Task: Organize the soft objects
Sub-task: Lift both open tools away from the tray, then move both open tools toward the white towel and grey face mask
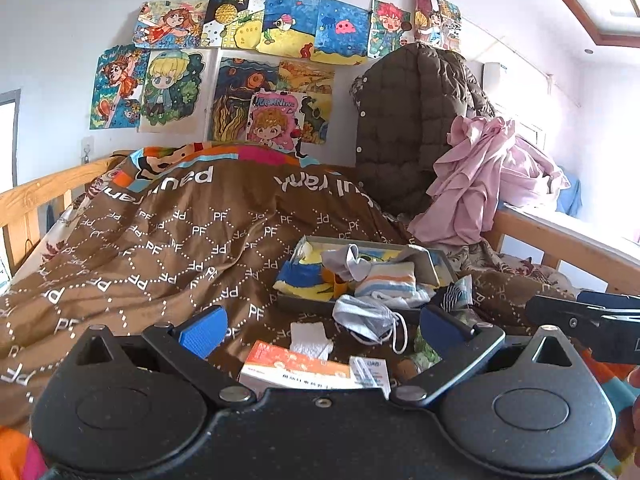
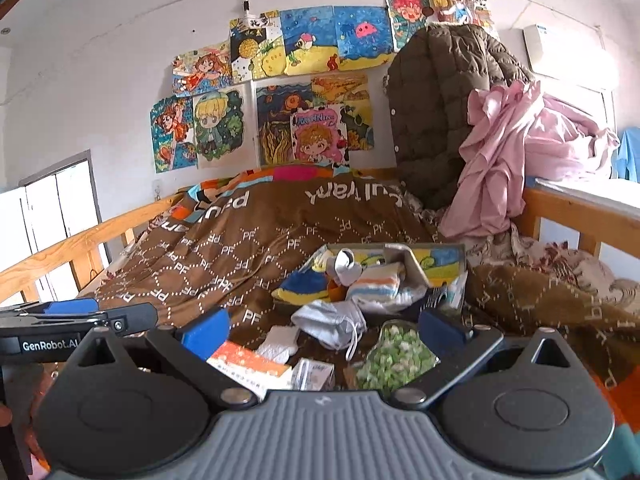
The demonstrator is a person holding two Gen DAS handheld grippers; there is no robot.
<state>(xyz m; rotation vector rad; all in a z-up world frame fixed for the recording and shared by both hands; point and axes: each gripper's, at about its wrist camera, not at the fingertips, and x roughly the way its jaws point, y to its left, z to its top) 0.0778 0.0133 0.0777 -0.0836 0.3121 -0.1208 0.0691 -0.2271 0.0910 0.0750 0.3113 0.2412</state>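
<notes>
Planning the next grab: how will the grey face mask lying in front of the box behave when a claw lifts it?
The face mask lies crumpled and folded on the brown quilt, so it is probably floppy and light. Its white ear loops hang loose and may dangle or snag on the box edge. Thin fabric could slip unless pinched across a fold.
</notes>
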